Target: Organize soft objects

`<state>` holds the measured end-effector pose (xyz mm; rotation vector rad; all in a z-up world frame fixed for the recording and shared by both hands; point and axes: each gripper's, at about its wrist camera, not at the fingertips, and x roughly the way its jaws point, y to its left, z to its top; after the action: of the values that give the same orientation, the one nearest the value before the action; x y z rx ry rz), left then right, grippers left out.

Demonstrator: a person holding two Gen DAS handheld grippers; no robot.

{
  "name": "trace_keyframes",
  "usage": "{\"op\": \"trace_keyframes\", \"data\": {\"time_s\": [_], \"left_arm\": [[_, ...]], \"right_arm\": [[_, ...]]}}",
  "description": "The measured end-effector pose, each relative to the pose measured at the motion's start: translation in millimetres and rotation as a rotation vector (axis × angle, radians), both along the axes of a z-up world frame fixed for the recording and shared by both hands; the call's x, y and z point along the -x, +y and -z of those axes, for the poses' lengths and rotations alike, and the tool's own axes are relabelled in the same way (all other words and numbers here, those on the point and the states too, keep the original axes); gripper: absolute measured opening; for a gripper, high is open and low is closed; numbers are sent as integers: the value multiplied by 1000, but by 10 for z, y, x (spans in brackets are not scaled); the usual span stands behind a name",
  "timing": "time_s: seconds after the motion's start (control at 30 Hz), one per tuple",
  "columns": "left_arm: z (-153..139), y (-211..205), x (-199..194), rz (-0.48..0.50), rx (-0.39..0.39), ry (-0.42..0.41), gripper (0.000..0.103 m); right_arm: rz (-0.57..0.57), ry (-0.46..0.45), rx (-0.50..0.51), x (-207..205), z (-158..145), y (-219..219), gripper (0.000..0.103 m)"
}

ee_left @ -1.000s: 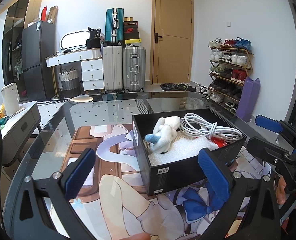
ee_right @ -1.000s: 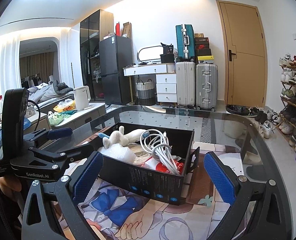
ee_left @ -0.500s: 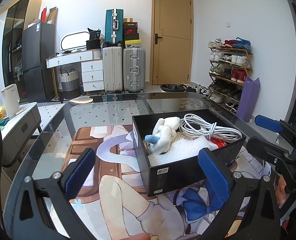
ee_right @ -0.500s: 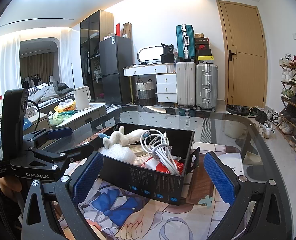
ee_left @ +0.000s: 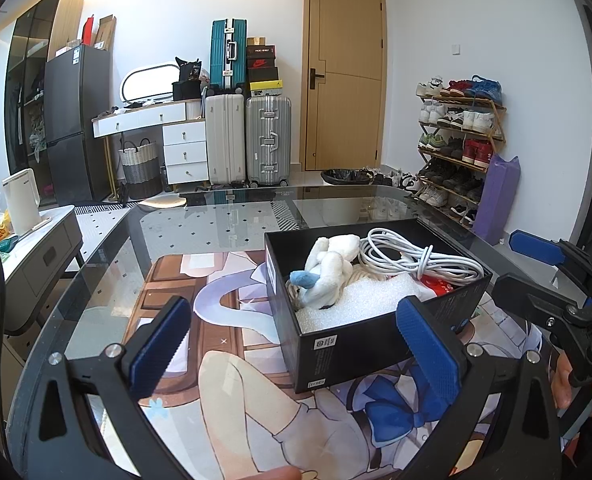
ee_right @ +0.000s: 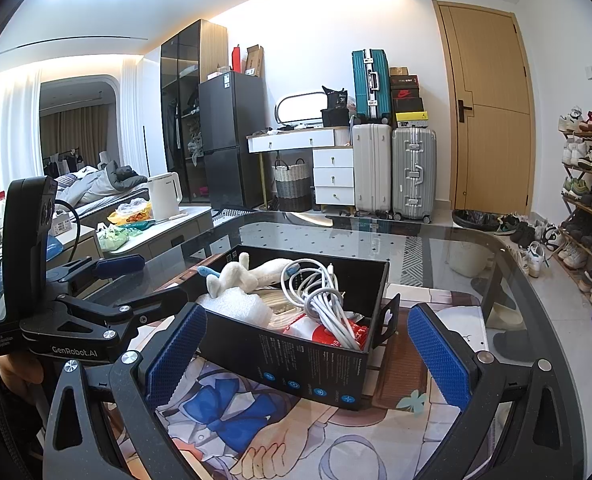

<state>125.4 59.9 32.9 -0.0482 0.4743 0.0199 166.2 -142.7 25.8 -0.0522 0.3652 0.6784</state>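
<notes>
Inside the black box [ee_left: 359, 344] on the glass table [ee_left: 224, 224], the white plush toy [ee_left: 329, 268] is lying against the far-left wall beside the coiled white cable [ee_left: 411, 260], beyond both sets of fingers and touched by neither. The left gripper [ee_left: 296, 344] and right gripper [ee_right: 303, 352] are hovering wide open before the box, nothing between their pads. Foam [ee_right: 236, 304] is hiding the toy's lower body, while the table left of the box is lying bare.
</notes>
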Motion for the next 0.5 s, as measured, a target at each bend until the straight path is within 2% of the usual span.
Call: {"op": "trace_keyframes", "data": {"time_s": [0.5], "left_arm": [[-26,8,-2,-4,1,1,103]], "right_arm": [[0,0,0,1,4,0,102]]}}
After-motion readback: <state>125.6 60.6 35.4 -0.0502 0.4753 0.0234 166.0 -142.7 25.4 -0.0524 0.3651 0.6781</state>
